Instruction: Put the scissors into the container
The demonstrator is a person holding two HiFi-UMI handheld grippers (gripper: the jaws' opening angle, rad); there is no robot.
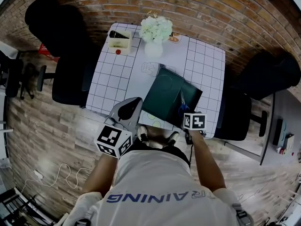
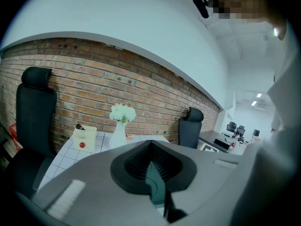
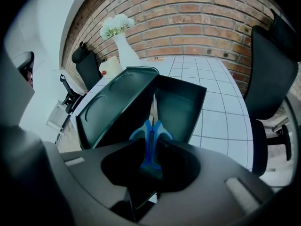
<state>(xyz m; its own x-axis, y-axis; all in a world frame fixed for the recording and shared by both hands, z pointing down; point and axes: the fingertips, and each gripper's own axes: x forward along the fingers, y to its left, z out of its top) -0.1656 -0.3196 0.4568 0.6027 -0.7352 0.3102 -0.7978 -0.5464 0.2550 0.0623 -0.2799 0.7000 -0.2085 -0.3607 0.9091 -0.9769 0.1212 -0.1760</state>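
A dark green container [image 1: 186, 94] lies open in the middle of the white grid-patterned table [image 1: 204, 65], its lid [image 1: 162, 91] folded out to the left. My right gripper [image 1: 188, 113] is at the table's front edge, shut on blue-handled scissors [image 1: 181, 108]. In the right gripper view the scissors [image 3: 151, 140] stand between the jaws of the right gripper [image 3: 151, 159], blades pointing into the open container [image 3: 181, 108], with the lid [image 3: 113, 105] beside it. My left gripper [image 1: 129, 108] hovers at the front left of the lid. Seen in its own view, the left gripper [image 2: 151, 163] is shut and holds nothing.
A white vase of flowers [image 1: 155, 32] stands at the table's far edge, next to a small cream tray [image 1: 119, 40] holding a dark item and a red one. Black chairs flank the table at left [image 1: 66, 55] and right [image 1: 265, 76]. A brick wall runs behind.
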